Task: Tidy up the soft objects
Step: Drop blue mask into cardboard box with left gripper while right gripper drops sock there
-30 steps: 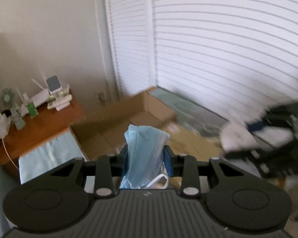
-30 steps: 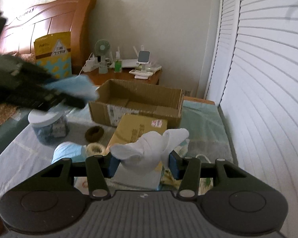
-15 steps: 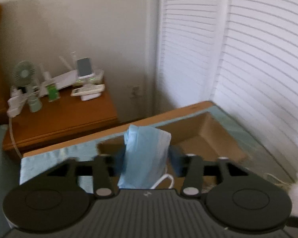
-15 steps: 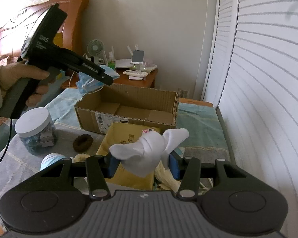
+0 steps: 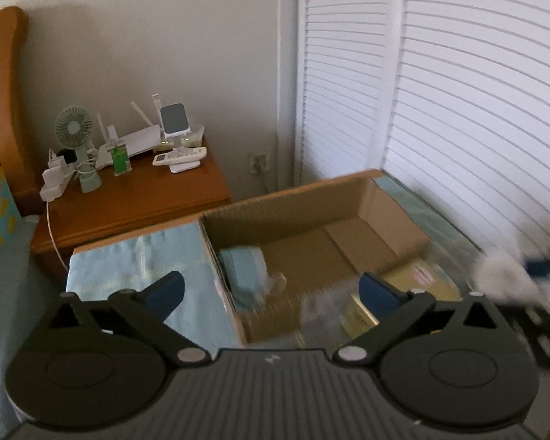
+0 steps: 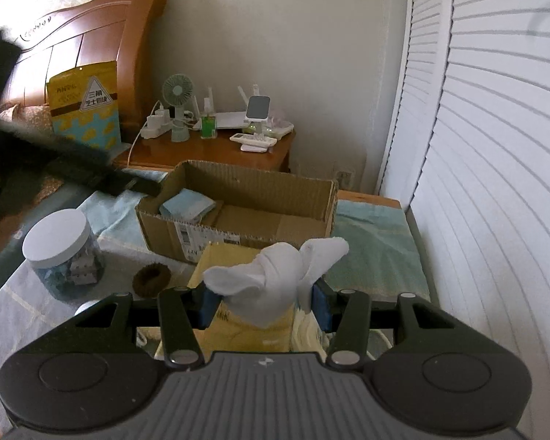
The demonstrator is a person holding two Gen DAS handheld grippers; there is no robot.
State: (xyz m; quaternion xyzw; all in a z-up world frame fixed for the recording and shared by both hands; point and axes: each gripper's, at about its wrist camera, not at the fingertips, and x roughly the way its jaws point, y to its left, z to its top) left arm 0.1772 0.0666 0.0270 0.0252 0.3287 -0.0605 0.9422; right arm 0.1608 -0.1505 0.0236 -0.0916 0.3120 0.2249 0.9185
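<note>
Over the near left corner of the cardboard box [image 5: 311, 242], left gripper [image 5: 271, 289] with fingers [image 5: 167, 288] spread wide and nothing between them. Below, inside that left end of the box, a folded blue face mask [image 6: 187, 203], lying flat against the left wall; blurred in the left wrist view, sharper in the right one. By the look of it, mask step done, white item next.

Nearer and to the right, right gripper [image 6: 264, 306] clamped firmly on a bunched white sock [image 6: 275, 278], blue pads pressed into the fabric on both sides, loose ends flopping up and outward. Held above a yellow packet [image 6: 216, 264] lying just in front of the box, not yet over the opening.

Next move, as a judgement: carry forward over the near wall of the box, lower into the bare middle or right part of the floor, then spread the fingers. Soft cloth likely to cling to a pad or drape over the cardboard rim, so release well inside rather than at the edge. Also worth keeping apart from the left tool, close by at the same box.

Elsewhere on the bed: a lidded jar [image 6: 60, 253] and a dark hair tie [image 6: 152, 278], both left of the packet and near the box front, possibly still to sort.
</note>
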